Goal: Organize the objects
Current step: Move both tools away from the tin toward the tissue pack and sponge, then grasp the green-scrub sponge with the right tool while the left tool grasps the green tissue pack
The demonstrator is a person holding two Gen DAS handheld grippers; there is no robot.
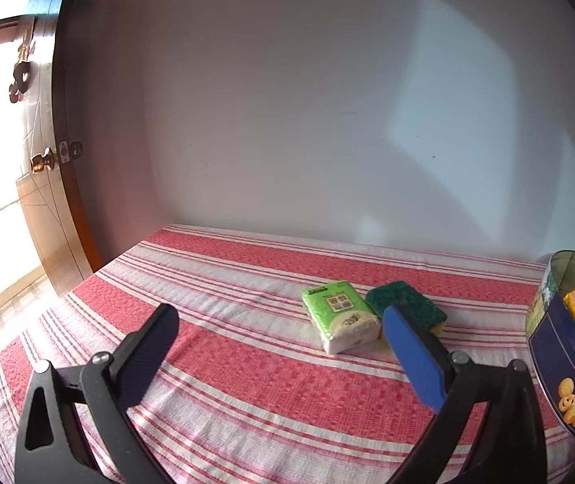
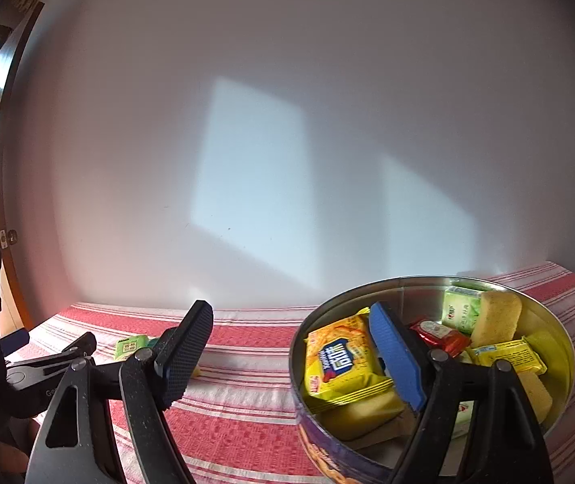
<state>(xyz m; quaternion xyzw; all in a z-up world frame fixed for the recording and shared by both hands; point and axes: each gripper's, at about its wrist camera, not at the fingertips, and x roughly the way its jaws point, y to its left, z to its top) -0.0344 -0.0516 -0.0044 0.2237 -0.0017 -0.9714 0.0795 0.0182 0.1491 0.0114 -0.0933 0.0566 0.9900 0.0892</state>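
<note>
1. Landmark: round metal cookie tin with dark blue printed wall (image 2: pixel 561 347), standing on the red-and-white striped cloth (image 1: pixel 247 383). All places below are given relative to it.
2. Inside the tin: yellow cracker packet (image 2: pixel 339 359), red wrapped sweet (image 2: pixel 438 332), pale green tissue pack (image 2: pixel 461 308), yellow sponge block (image 2: pixel 495 316) leaning on the far wall, small yellow wafer packet (image 2: pixel 507 357). Tin looks well filled.
3. Outside the tin, to its left on the cloth: green-and-white pocket tissue pack (image 1: pixel 339 316), lying flat; just beside it on the tin's side, the green-topped yellow scouring sponge (image 1: pixel 408 306). Whether the two touch cannot be told. Both are well apart from the tin wall.
4. Left gripper (image 1: pixel 279 347): jaws wide apart, nothing between them; aimed left of the tissue pack, short of it.
5. Right gripper (image 2: pixel 291 351): jaws apart, empty; its blue pad sits over the tin's near-left rim.
6. Judgement: step in hand is the approach for the next pick; two items remain.
7. Next move calls for centring the left jaws over the tissue pack, lowering, and closing across its narrow sides without nudging the sponge.
</note>
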